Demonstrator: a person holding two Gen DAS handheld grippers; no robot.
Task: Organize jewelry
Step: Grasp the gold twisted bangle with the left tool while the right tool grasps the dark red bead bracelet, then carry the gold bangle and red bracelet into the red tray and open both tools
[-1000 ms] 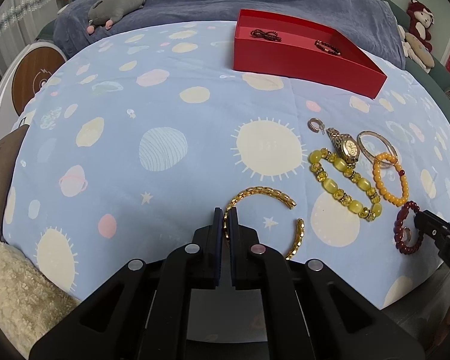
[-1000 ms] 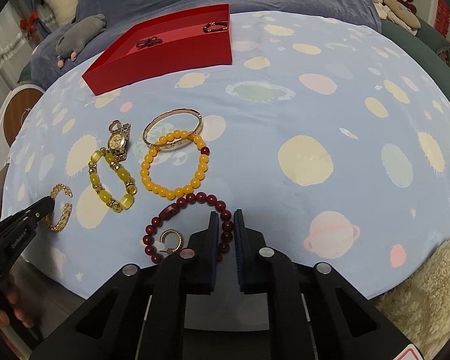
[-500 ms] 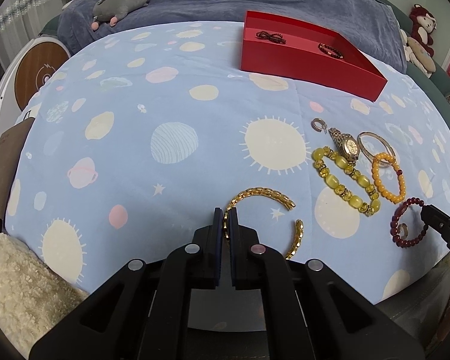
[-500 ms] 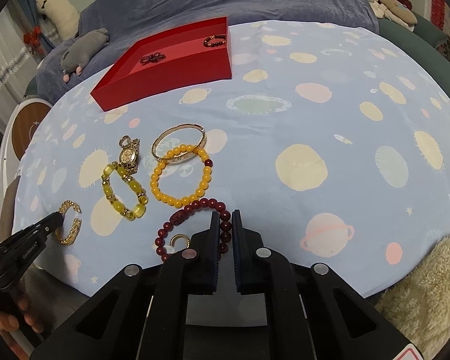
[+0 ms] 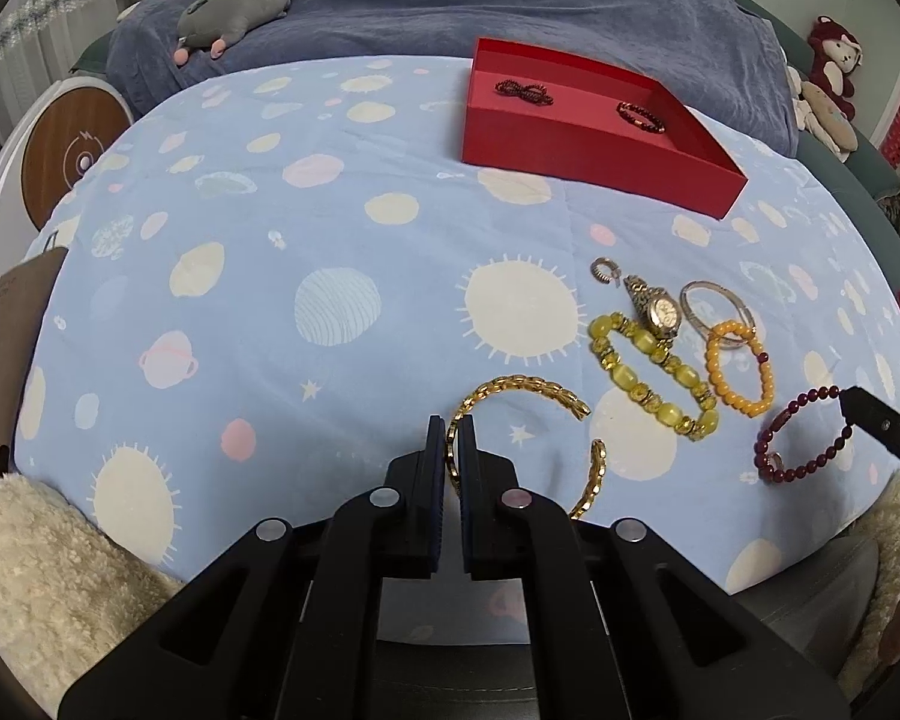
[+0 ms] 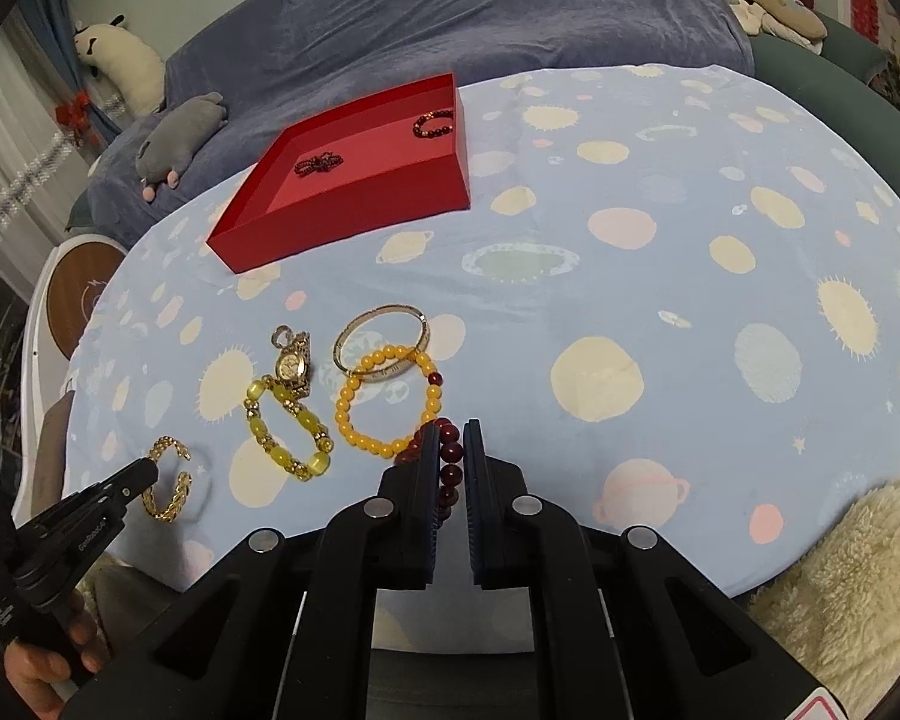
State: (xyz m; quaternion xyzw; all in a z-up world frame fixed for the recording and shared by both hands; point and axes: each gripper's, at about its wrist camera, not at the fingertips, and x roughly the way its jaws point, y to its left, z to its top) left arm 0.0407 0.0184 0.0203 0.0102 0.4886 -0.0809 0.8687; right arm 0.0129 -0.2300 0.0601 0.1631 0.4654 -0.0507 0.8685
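Observation:
My left gripper point(image 5: 451, 429) is shut on the gold chain bracelet point(image 5: 525, 387), lifted a little above the blue cloth; it also shows in the right wrist view point(image 6: 168, 483). My right gripper point(image 6: 451, 435) is shut on the dark red bead bracelet point(image 6: 450, 468), which hangs off the cloth in the left wrist view point(image 5: 801, 441). A red tray point(image 5: 594, 162) at the back holds two dark bracelets. On the cloth lie a yellow-green bead bracelet point(image 5: 654, 381), an orange bead bracelet point(image 5: 741, 369), a watch point(image 5: 657, 309), a thin bangle point(image 5: 717, 312) and a small earring point(image 5: 603, 270).
The blue planet-print cloth point(image 5: 330, 252) covers a round table. A cream fleece blanket point(image 5: 24, 552) lies at the near edge. A grey plush toy point(image 5: 234, 6) and a dark blue blanket lie behind. A round wooden disc point(image 5: 72, 156) stands at left.
Both grippers have risen and pulled back with their bracelets. The dark red bracelet now hangs clear of the small hoop that lay inside it.

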